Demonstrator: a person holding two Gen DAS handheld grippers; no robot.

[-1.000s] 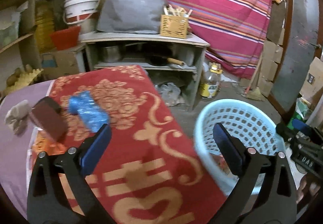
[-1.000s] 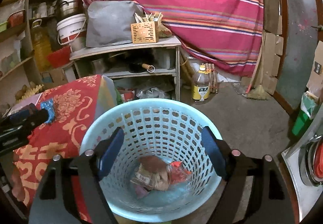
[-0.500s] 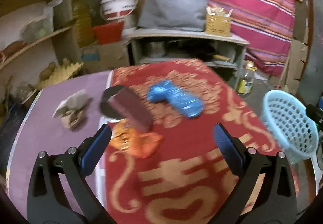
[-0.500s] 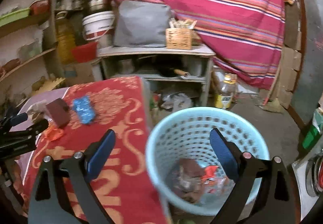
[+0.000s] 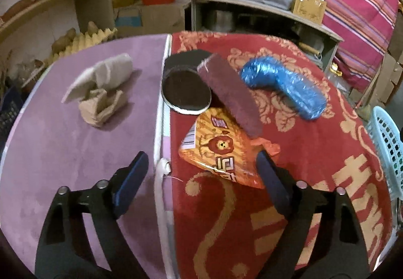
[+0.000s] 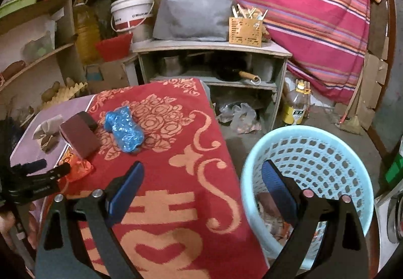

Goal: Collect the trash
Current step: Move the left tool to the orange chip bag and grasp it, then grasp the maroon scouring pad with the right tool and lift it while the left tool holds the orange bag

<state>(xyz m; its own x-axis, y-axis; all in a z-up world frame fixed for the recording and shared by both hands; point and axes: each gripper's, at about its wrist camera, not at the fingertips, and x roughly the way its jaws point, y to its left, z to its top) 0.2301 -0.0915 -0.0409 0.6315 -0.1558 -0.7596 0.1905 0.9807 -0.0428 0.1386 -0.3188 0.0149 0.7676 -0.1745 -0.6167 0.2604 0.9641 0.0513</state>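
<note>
Red cloth with gold pattern (image 5: 314, 165) covers the right part of the surface, and purple cloth (image 5: 63, 153) covers the left part. On the red cloth lies the trash: an orange snack wrapper (image 5: 221, 150), a blue crumpled plastic bag (image 5: 284, 82) at about 1 o'clock from it, and a dark red flat piece (image 5: 230, 92) that lies partly over the wrapper. A black round disc (image 5: 185, 89) lies at the seam of the two cloths, at about 11 o'clock from the wrapper. On the purple cloth, well apart at 10 o'clock, lies crumpled beige paper (image 5: 103, 85).

The left gripper (image 5: 201, 178) hangs over the near edge of the orange wrapper. Its fingers (image 5: 131, 178) have just been closing a little, but they stand wide apart; the wrapper is between them and I see no pad pressing on it.

The right gripper (image 6: 202, 186) is at the right edge of the surface, fingers wide apart with nothing between them. One finger is over the red cloth, the other before the light blue basket (image 6: 327, 138), which stands just beside the surface at 3 o'clock. Some trash (image 6: 272, 216) already lies in its bottom.
</note>
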